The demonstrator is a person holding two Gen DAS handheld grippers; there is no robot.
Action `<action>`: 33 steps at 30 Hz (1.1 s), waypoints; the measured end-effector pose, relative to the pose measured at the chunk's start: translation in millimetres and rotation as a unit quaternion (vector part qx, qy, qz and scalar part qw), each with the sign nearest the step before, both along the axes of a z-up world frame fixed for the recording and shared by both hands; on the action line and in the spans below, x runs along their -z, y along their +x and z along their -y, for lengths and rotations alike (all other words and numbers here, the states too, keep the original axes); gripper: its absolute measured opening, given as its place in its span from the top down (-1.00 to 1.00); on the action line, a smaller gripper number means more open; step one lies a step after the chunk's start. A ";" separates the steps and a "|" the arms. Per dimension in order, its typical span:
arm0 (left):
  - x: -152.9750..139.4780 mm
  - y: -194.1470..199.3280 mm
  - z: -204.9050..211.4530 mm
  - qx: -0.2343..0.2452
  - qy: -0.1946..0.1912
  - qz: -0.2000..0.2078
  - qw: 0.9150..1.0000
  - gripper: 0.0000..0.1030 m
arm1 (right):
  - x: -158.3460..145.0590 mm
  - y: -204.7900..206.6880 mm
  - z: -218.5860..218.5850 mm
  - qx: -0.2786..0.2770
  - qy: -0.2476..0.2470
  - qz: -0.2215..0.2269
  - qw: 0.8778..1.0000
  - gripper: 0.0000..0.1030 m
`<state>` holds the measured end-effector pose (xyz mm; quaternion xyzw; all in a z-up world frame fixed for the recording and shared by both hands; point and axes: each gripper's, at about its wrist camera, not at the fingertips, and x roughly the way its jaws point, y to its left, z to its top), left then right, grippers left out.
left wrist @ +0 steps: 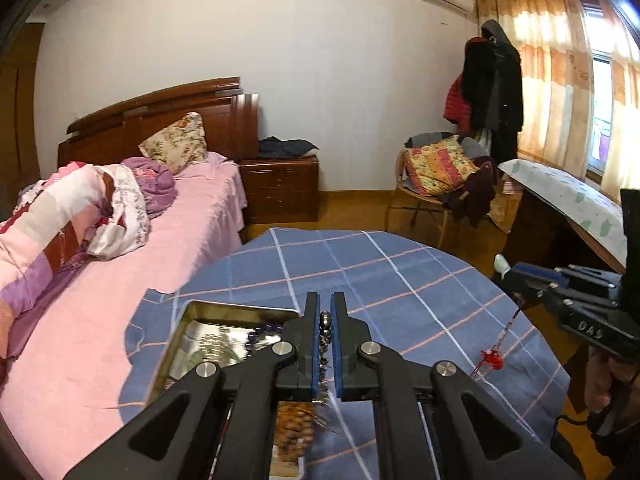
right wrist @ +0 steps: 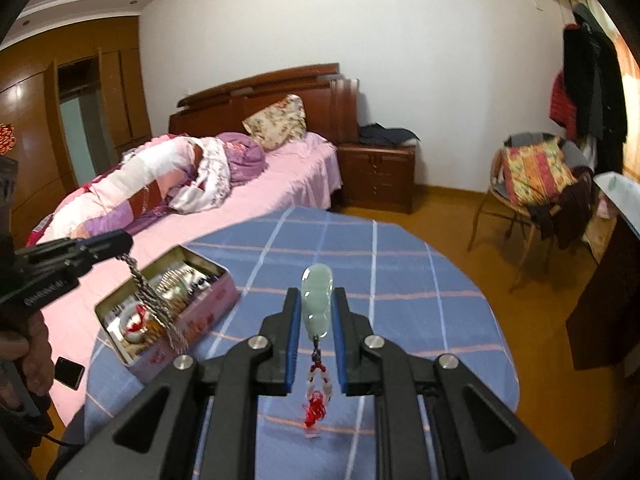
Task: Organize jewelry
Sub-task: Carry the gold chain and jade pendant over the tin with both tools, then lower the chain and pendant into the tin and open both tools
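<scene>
My left gripper (left wrist: 325, 312) is shut on a silver bead chain (left wrist: 325, 326) that hangs over the open pink tin (left wrist: 208, 307); in the right wrist view the chain (right wrist: 154, 300) dangles from it (right wrist: 122, 254) over the tin (right wrist: 208, 300). The tin holds several pieces of jewelry, among them wooden beads (left wrist: 294, 428). My right gripper (right wrist: 316, 294) is shut on a pale green jade pendant (right wrist: 317, 304) with a red cord (right wrist: 314, 412) hanging down. In the left wrist view the right gripper (left wrist: 510, 270) is at the right, the red cord (left wrist: 494, 358) hanging above the blue checked cloth (left wrist: 380, 280).
The round table with the blue checked cloth (right wrist: 400, 280) stands beside a bed with pink sheets (right wrist: 280, 184). A small black object (right wrist: 69, 372) lies at the table's left edge. A chair with cushions (right wrist: 536, 176) and a dark desk (right wrist: 608, 280) are at the right.
</scene>
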<state>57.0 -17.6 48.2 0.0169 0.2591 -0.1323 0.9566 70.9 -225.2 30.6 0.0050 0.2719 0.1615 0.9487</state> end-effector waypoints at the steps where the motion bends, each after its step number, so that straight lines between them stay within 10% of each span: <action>1: -0.4 0.0 -1.5 -0.003 0.002 0.000 1.000 0.93 | -2.0 0.9 -3.1 -0.005 0.000 0.004 1.000 0.66; 19: -3.3 13.1 -67.9 -0.086 0.008 0.006 0.996 0.93 | -27.4 28.0 -103.5 -0.116 0.007 0.039 0.992 0.66; 33: 33.9 28.5 -80.2 -0.087 0.004 -0.034 0.996 0.92 | 24.8 63.8 -170.6 -0.161 -0.018 -0.011 0.987 0.66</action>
